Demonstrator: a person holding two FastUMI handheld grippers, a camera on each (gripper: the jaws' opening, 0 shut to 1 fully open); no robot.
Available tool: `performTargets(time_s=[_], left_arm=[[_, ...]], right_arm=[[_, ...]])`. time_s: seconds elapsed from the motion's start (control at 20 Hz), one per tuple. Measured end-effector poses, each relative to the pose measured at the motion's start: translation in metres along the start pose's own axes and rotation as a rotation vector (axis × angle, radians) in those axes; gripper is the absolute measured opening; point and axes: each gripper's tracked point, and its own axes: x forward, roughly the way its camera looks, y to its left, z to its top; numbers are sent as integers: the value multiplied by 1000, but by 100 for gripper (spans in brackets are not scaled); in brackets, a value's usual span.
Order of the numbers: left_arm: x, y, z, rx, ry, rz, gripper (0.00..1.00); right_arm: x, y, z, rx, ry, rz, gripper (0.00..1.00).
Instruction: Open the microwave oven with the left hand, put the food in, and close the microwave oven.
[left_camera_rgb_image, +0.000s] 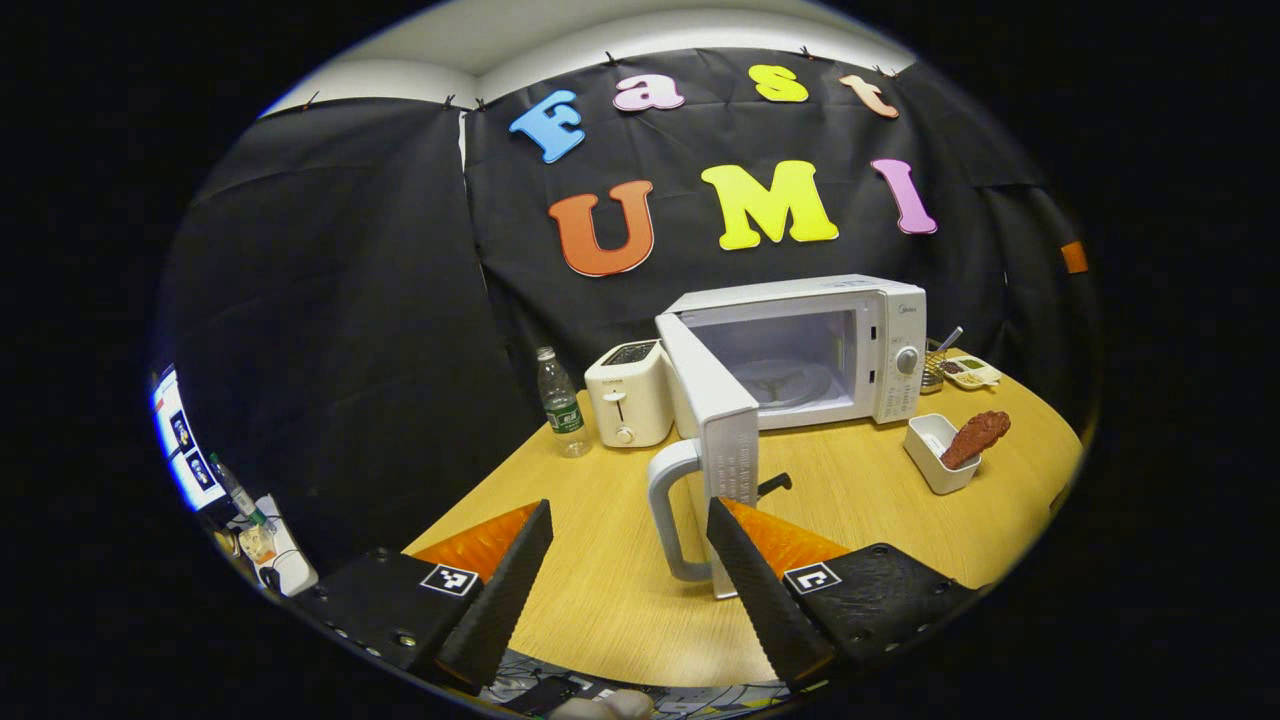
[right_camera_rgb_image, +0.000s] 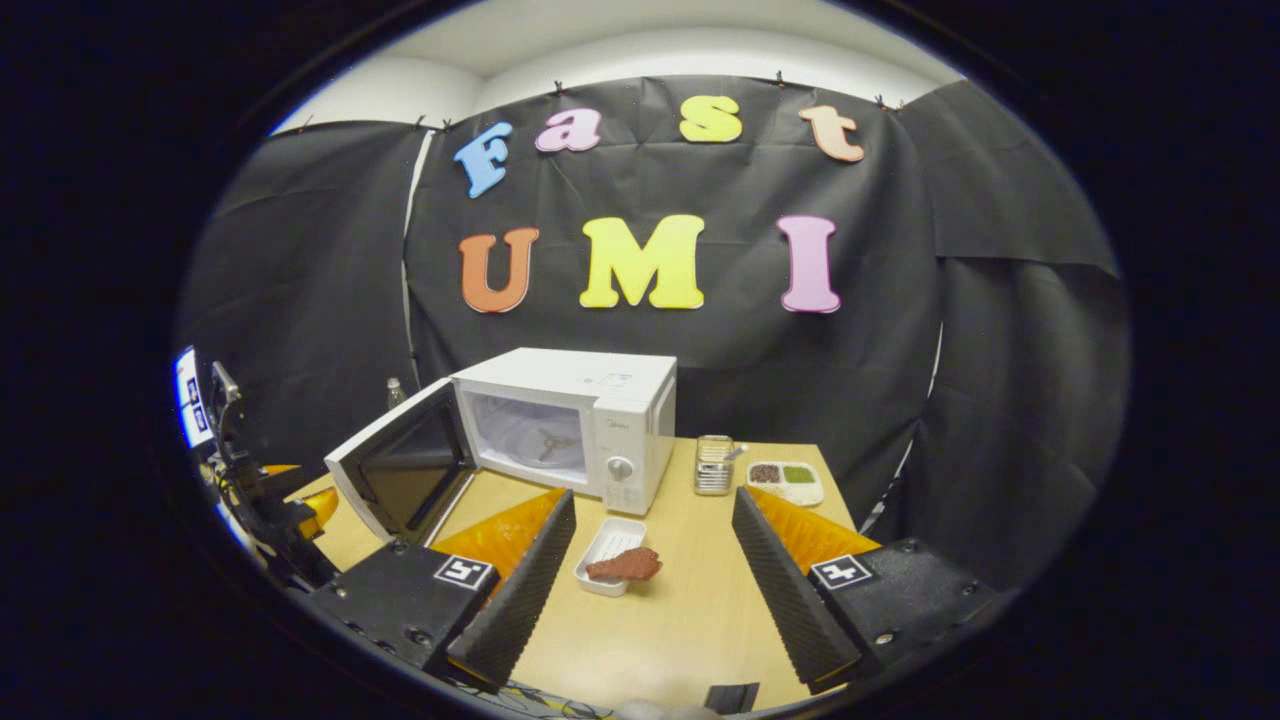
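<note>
Both tools gape empty, so the right tool (right_camera_rgb_image: 640, 570) could tip the chicken leg (right_camera_rgb_image: 624, 566) from its white dish (right_camera_rgb_image: 606, 545) in front of the open microwave (right_camera_rgb_image: 560, 425).

black cloth (right_camera_rgb_image: 860, 380) draped all round the booth, clipped up top, white ceiling (right_camera_rgb_image: 640, 50) above, light wooden table (right_camera_rgb_image: 690, 610) in the middle, pretty dim overall

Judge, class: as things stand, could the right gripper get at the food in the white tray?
Probably yes. The right gripper is open, and the food lies on the white tray just ahead between its fingers, with bare table around it. The microwave door swings open off to the side.
</note>
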Motion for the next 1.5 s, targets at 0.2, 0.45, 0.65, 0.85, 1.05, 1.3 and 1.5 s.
performTargets(time_s=[0.2,0.45,0.65,0.85,1.05,1.3,1.5], left_arm=[[-27,7,5,-8,-1,14,95],[-53,-10,27,-38,-8,35,95],[-54,-24,47,-25,-3,72,95],[-50,-30,65,-58,-3,150,95],[-57,-37,74,-97,4,219,95],[-68,-29,76,-81,24,306,95],[-82,-26,72,-71,19,326,95]], right_arm=[[40,-11,-36,84,89,35,100],[107,-16,-97,205,267,148,84],[157,-17,-132,308,395,211,78],[181,-10,-157,409,516,291,49],[188,-1,-172,513,608,347,30],[188,-1,-176,642,683,400,7],[188,0,-167,597,682,413,14]])
